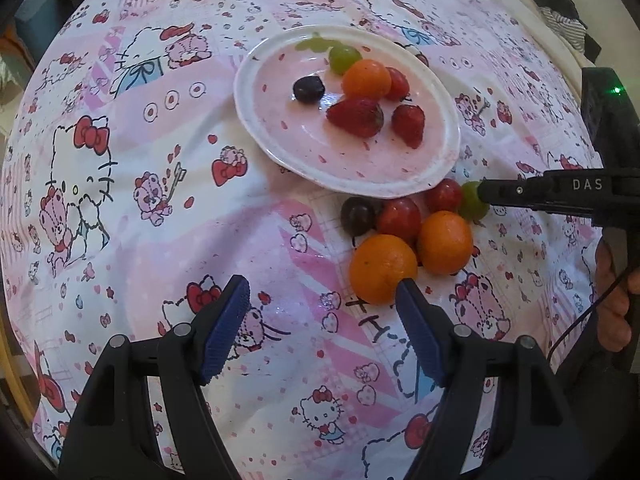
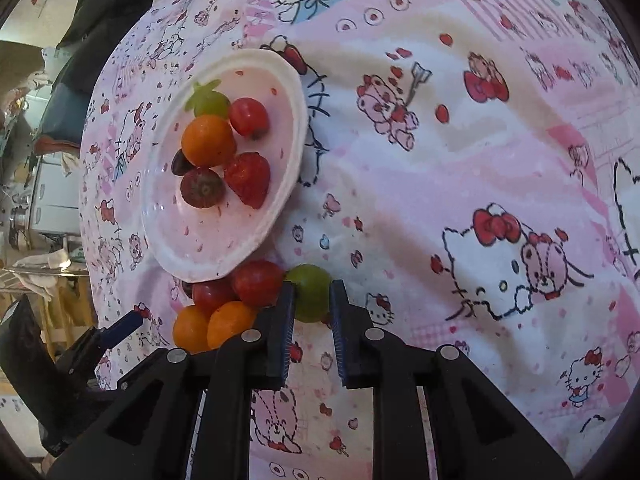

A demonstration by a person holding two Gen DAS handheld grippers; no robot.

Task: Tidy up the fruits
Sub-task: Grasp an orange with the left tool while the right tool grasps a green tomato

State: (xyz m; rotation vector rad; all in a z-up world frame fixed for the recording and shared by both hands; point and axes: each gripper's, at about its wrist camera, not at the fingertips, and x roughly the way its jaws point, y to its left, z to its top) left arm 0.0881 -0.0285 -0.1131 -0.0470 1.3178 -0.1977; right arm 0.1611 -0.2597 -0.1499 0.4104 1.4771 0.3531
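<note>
A white plate [image 1: 256, 120] [image 2: 292, 92] lies on the patterned cloth and holds two strawberries, an orange fruit [image 1: 366, 79], a red tomato, a dark grape [image 1: 308, 89] and a green grape. Beside the plate sits a loose cluster: two orange fruits [image 1: 382, 268] [image 1: 445, 242], red tomatoes [image 1: 400, 218] [image 2: 258, 282] and a dark grape [image 1: 357, 215]. My right gripper [image 2: 312, 300] [image 1: 482, 194] is shut on a green grape [image 2: 310, 292] [image 1: 472, 200] at the cluster's edge. My left gripper [image 1: 322, 296] stands open over the cloth, its right finger close to the nearer orange fruit.
The pink cartoon-print cloth [image 1: 120, 200] covers the whole surface. Dark clothing and furniture [image 2: 52, 120] lie beyond its far edge. A hand [image 1: 616, 296] holds the right gripper's handle.
</note>
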